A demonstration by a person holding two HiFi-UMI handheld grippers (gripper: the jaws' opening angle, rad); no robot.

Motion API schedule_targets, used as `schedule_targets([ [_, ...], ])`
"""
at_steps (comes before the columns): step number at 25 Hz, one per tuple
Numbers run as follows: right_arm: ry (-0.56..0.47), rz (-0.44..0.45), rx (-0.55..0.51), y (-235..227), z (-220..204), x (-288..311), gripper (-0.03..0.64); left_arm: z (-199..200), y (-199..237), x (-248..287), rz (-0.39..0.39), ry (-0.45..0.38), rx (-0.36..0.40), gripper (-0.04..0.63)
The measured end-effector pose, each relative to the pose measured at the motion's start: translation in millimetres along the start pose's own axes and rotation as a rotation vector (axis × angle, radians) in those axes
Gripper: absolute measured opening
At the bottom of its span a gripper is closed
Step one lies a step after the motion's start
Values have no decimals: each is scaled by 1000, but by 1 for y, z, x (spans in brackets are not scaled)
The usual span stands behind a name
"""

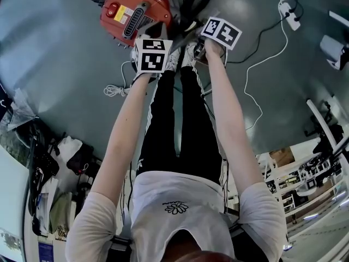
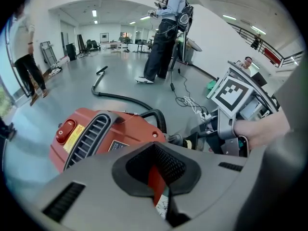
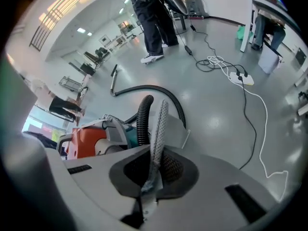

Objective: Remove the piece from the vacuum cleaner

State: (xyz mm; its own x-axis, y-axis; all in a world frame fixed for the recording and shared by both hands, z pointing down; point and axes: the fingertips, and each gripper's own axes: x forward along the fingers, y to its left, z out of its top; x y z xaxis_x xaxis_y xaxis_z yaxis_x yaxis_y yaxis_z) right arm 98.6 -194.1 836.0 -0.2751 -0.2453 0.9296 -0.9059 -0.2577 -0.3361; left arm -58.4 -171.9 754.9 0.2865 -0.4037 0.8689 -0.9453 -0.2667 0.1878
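Grey perforated piece, thin, beside red vacuum cleaner

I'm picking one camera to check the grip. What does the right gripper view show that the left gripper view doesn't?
Only the right gripper view: the right gripper shut on a thin grey perforated piece. Only the left gripper view: the left gripper shut on a thin red strip, the red switch, the vent grille and the right gripper's marker cube. Both: the red vacuum cleaner and its black hose.
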Motion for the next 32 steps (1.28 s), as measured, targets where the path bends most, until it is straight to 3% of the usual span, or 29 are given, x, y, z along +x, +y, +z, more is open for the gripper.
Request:
schedule_targets([
  [9, -29, 47, -90, -2, -6, -7, 21, 2, -1, 0, 22, -11, 23, 5],
  [12, -26, 74, 4, -5, -9, -7, 21, 1, -1, 0, 26, -11, 12, 5],
  [16, -31, 146, 232, -11, -15, -3, 21, 3, 0, -3, 24, -24, 17, 5],
  [17, -30, 152, 238, -12, -15, -2, 21, 3, 0, -2, 22, -23, 14, 5],
  [21, -10, 83, -66, -5, -5, 0, 21, 3, 0, -3, 30, -25, 20, 5],
  [32, 65, 73, -312, 1, 13, 12, 21, 2, 0, -2, 50, -37, 19, 5],
])
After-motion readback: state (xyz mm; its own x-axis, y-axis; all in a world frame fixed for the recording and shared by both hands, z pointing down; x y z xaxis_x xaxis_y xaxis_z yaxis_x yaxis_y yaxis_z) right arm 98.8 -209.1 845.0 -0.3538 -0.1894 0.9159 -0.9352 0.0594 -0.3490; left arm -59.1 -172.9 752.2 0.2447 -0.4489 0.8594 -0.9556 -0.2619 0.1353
